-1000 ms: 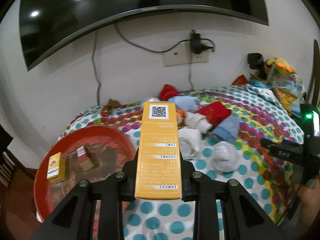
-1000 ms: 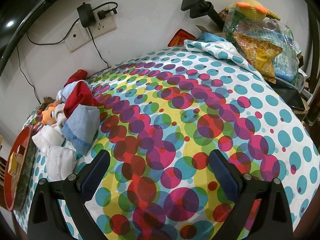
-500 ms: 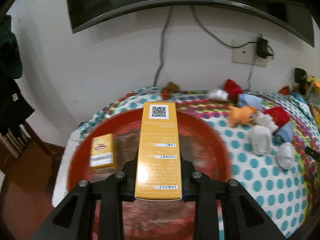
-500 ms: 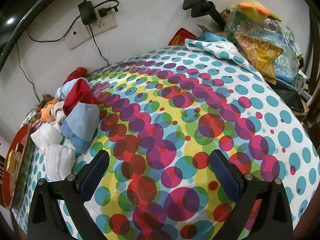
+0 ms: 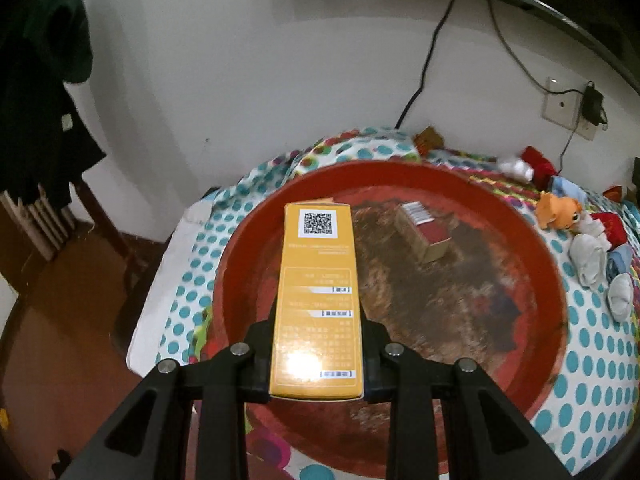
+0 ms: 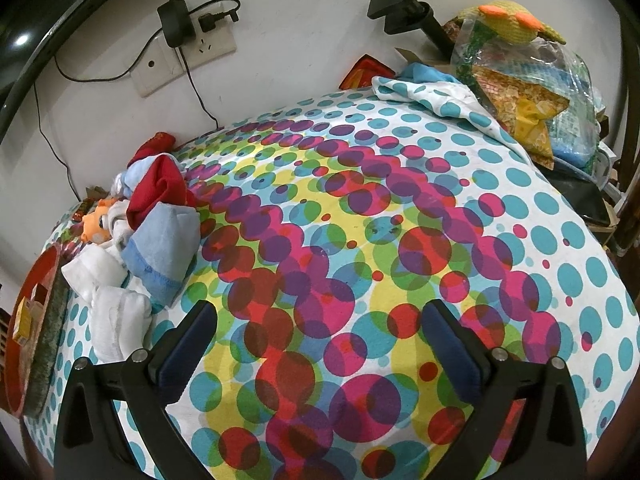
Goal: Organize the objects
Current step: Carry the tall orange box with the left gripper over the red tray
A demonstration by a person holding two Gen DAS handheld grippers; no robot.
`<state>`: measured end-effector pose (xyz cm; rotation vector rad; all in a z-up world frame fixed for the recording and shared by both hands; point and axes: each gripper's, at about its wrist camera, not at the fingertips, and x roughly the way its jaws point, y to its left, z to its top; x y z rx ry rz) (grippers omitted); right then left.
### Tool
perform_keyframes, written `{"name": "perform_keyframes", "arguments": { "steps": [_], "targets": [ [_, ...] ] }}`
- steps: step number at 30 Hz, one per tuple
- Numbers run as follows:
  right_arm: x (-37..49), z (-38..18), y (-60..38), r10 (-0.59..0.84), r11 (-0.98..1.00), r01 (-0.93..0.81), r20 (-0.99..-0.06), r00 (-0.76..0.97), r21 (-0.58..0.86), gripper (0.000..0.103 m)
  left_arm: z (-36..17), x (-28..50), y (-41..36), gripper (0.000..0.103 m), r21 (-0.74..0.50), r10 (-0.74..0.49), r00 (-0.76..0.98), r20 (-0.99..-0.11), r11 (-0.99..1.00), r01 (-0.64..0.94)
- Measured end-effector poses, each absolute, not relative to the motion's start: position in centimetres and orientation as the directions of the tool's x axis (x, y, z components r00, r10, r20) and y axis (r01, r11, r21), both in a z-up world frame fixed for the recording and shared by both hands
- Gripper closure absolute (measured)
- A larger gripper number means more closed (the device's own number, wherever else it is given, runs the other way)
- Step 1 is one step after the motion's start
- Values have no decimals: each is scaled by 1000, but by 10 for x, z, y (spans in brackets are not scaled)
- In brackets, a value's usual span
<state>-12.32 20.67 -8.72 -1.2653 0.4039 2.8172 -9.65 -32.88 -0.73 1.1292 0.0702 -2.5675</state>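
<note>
My left gripper [image 5: 318, 354] is shut on a long orange box [image 5: 318, 296] with a QR code, held over the near left part of a round red tray [image 5: 552, 276]. A small red and tan box [image 5: 424, 230] lies in the tray's far part. My right gripper [image 6: 316, 344] is open and empty above the dotted tablecloth [image 6: 400, 240]. In the right wrist view the tray [image 6: 12, 376] shows edge-on at far left with a small yellow box [image 6: 22, 322] in it.
A pile of socks and cloths [image 6: 160, 232] with an orange plush toy [image 6: 96, 220] lies between tray and table middle; it also shows in the left wrist view [image 5: 588, 256]. Bagged items [image 6: 532, 92] crowd the far right corner. A wall socket with cables [image 6: 188, 44] is behind. Wooden floor [image 5: 60, 320] lies left.
My left gripper has swung further left and lower over the tray with the orange box; the small red box came into view. The right gripper has barely moved.
</note>
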Motion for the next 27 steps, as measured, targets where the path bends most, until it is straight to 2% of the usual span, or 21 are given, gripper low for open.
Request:
{"name": "perform_keyframes", "arguments": {
  "steps": [21,27],
  "targets": [
    [-123,-89,206,-76,-967,-131,-741,-667,217,1,-47,-105,-344,74,95,-302,-566,-767,-926,365],
    [-123,-89,207,-76,-967,-131,-741,-667,217,1,-55,-110,-349,71,60,-273,-558,-784,-927,369]
  ]
}}
